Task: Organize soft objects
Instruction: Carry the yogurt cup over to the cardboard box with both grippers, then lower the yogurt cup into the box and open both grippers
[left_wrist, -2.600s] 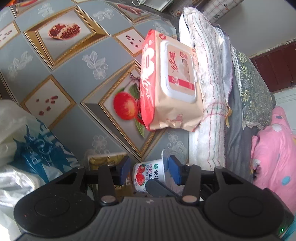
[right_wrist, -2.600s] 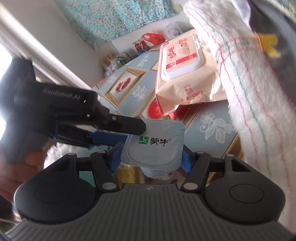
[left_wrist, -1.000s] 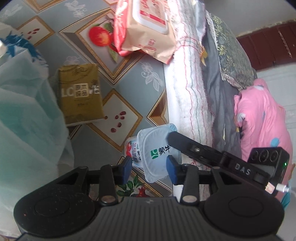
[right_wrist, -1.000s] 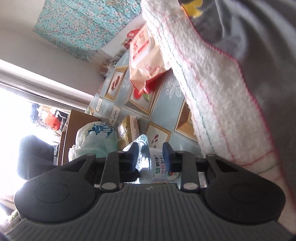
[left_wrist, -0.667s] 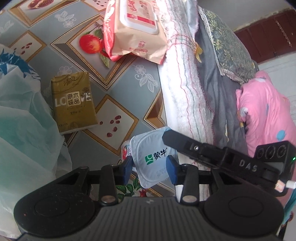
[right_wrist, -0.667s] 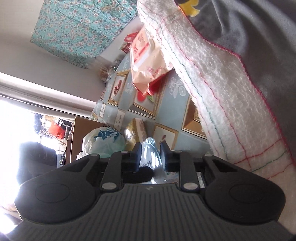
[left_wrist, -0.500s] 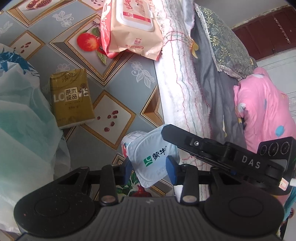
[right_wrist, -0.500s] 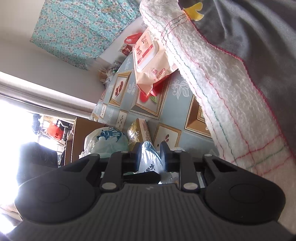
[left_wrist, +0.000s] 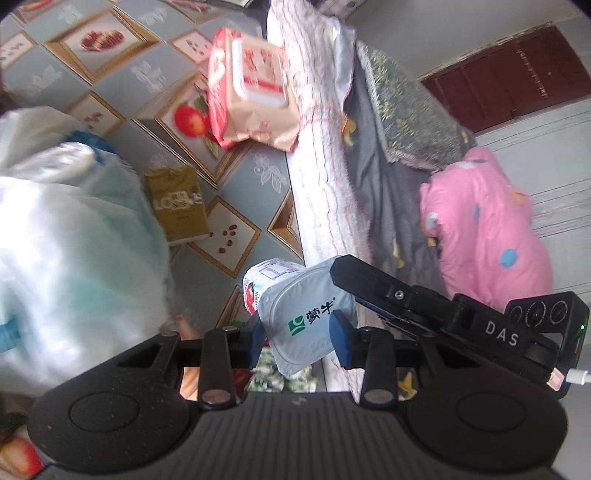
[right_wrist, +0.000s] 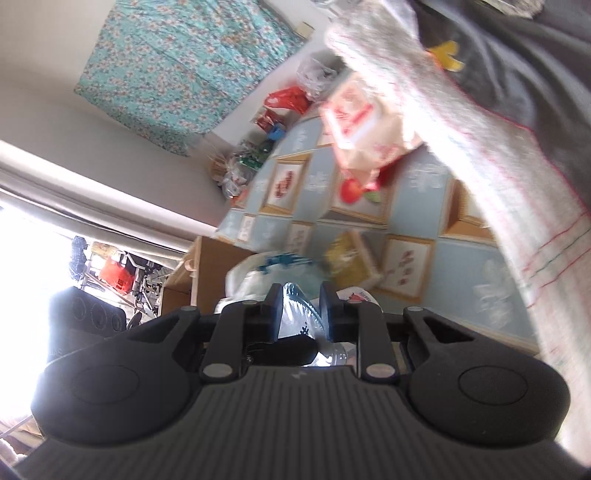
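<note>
The left tongs (left_wrist: 297, 334) grasp a small white plastic yogurt cup with a strawberry picture on its side (left_wrist: 271, 282), their blue pads set against its walls, and the cup hangs tilted above the tabletop covered in a grey-blue oilcloth printed with framed fruit pictures (left_wrist: 236, 186). The cup's silver-white foil lid with a green logo and green characters (left_wrist: 308, 319) is peeled up and faces the left camera. The right tongs (left_wrist: 341, 269) come in from 3 o'clock in the left view and are clenched on the far edge of that foil; in the right view the same tongs (right_wrist: 300, 314) pinch the shiny foil (right_wrist: 295, 310) edge-on, with the cup (right_wrist: 356, 295) just beyond at 3 o'clock of the pads. On the tabletop, at 11 o'clock from the cup, lies a gold-coloured rectangular tissue pack (left_wrist: 177, 205); farther on at 12 o'clock a peach and red soft pack of wet wipes with a white flip lid (left_wrist: 251, 96) leans against a white knitted blanket with red and green threads (left_wrist: 319, 155). A crumpled white and blue plastic bag (left_wrist: 70, 240) fills the 9 o'clock side. Beyond the blanket, at 2 o'clock, lie grey cloth (left_wrist: 384, 192) and a pink spotted quilt (left_wrist: 487, 225).
</note>
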